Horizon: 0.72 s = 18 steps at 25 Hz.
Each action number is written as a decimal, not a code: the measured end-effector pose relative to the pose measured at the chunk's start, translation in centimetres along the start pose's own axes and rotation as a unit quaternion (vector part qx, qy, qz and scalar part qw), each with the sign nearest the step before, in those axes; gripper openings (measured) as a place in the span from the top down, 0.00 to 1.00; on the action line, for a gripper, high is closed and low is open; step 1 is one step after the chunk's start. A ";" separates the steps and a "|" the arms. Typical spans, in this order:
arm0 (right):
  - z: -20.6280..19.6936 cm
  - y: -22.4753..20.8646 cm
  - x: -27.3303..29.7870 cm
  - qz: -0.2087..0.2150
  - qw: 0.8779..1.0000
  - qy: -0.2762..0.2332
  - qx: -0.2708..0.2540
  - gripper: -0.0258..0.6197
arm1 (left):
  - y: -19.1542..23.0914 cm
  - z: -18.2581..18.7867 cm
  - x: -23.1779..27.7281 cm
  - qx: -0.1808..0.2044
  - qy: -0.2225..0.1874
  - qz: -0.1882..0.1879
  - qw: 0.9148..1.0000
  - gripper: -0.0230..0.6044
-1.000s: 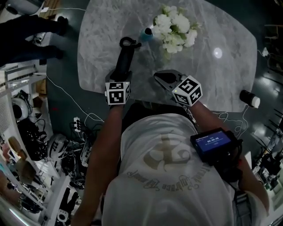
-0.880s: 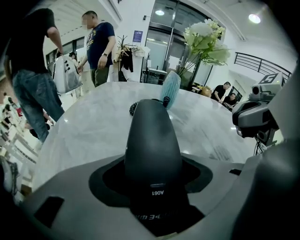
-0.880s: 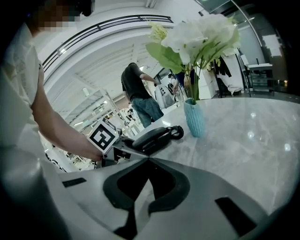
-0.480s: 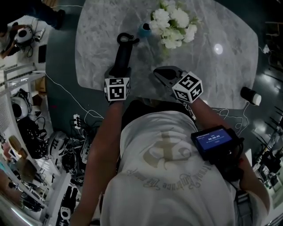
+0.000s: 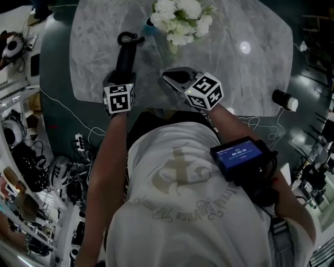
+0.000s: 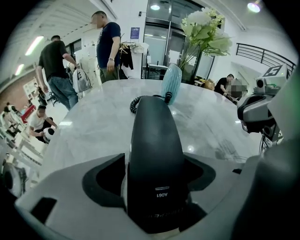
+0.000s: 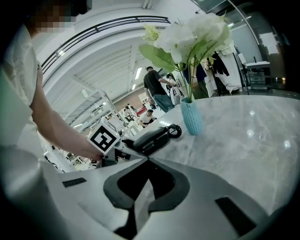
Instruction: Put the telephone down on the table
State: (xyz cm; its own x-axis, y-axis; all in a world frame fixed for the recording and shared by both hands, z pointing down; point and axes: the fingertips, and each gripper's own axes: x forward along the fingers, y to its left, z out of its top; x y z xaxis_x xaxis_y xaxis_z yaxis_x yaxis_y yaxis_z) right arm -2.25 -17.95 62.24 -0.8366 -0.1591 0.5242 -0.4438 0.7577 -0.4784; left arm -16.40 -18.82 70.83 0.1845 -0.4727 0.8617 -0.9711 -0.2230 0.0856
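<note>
The black telephone handset (image 5: 125, 55) lies lengthwise on the grey marble table (image 5: 235, 78), its coiled cord (image 5: 130, 37) at the far end near the blue vase (image 5: 151, 28). My left gripper (image 5: 120, 77) is at the handset's near end. In the left gripper view the handset (image 6: 154, 145) fills the space between the jaws, which are opening with thin gaps at its sides. My right gripper (image 5: 175, 78) hovers over the table's near edge to the right, shut and empty. In the right gripper view its jaws (image 7: 147, 160) meet, and the handset (image 7: 152, 136) rests beyond.
White flowers (image 5: 180, 15) stand in the vase at the table's far middle. A dark cylinder with a white end (image 5: 284, 100) sits off the table's right edge. Cables and gear (image 5: 57, 172) crowd the floor on the left. People (image 6: 108, 44) stand beyond the table.
The head view has shifted, so table and grippers sit further left and higher in the frame. Both grippers keep roughly their places over the table, with the handset still lying flat.
</note>
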 end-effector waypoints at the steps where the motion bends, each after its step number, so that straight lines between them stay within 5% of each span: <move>1: -0.1 0.0 0.0 0.001 1.000 0.000 0.001 0.94 | 0.0 0.0 0.0 0.001 0.001 -0.002 1.000 0.43; 8: -0.2 0.1 -0.3 0.006 1.000 -0.003 -0.001 0.94 | -0.3 -0.4 -0.2 0.006 -0.005 -0.031 0.999 0.32; 18: -0.1 0.6 -1.0 0.020 1.000 -0.014 -0.004 0.94 | -1.0 0.2 -2.2 0.010 -0.036 -0.063 0.997 0.31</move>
State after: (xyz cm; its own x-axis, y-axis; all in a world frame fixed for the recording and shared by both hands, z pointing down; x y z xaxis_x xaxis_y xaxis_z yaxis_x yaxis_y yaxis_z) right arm -1.64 -17.27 61.52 -0.8622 -0.1455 0.4852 -0.4073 0.7686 -0.4933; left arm -15.78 -17.73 68.73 0.3163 -0.5003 0.8060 -0.9363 -0.3011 0.1805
